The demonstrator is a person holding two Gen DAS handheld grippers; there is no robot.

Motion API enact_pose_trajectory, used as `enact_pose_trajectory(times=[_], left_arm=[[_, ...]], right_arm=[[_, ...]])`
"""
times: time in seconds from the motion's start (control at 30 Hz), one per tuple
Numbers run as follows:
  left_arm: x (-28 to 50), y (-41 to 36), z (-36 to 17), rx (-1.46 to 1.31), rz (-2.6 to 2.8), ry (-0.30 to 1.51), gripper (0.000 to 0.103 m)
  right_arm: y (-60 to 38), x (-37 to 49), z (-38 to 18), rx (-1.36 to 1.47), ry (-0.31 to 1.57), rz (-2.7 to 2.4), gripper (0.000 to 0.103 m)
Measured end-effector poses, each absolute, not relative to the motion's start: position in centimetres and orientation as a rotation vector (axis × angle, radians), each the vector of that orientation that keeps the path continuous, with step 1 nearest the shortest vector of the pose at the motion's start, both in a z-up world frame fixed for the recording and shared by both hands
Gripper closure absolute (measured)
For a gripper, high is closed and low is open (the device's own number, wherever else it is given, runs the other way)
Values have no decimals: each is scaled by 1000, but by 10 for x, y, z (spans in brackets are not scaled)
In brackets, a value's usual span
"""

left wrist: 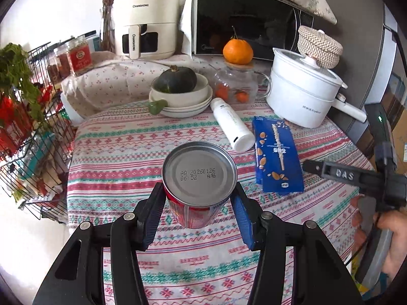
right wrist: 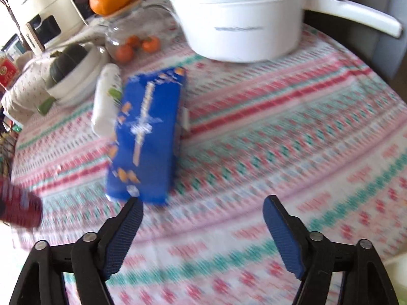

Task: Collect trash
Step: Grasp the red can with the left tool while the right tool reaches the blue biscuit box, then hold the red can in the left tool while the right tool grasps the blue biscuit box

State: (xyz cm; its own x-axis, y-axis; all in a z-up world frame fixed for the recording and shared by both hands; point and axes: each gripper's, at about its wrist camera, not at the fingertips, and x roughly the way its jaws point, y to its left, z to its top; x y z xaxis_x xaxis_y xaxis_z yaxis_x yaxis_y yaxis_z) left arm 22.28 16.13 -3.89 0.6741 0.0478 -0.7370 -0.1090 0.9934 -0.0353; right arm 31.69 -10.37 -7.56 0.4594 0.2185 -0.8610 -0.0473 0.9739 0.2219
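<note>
Patterned cloth covers the surface, where the left gripper [left wrist: 198, 198] pinches a red can [left wrist: 197, 178] and the spread, empty right gripper [right wrist: 202, 212] must next straddle the blue packet [right wrist: 145, 137] just ahead.

Red can [left wrist: 199, 178] clamped, blue box [left wrist: 277, 153] flat

The right wrist view is being smeared by motion blur. The red can [right wrist: 19, 209] is being cut off at the left edge, and the print on the blue box [right wrist: 146, 137] is being left unreadable.

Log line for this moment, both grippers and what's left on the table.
left gripper: shut on red can | right gripper: open, empty, near blue box | white bottle: lying on tablecloth
</note>
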Motion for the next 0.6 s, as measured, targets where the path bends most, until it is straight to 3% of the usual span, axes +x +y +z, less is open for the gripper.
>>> enact_pose_trajectory(times=[0.17, 0.6], left_arm=[[213, 180, -48, -82, 91, 863, 48], [214, 194, -55, -128, 88, 893, 48]], right_arm=[[-49, 346, -90, 173, 1057, 210, 10], [10, 374, -128, -86, 1023, 55, 7]])
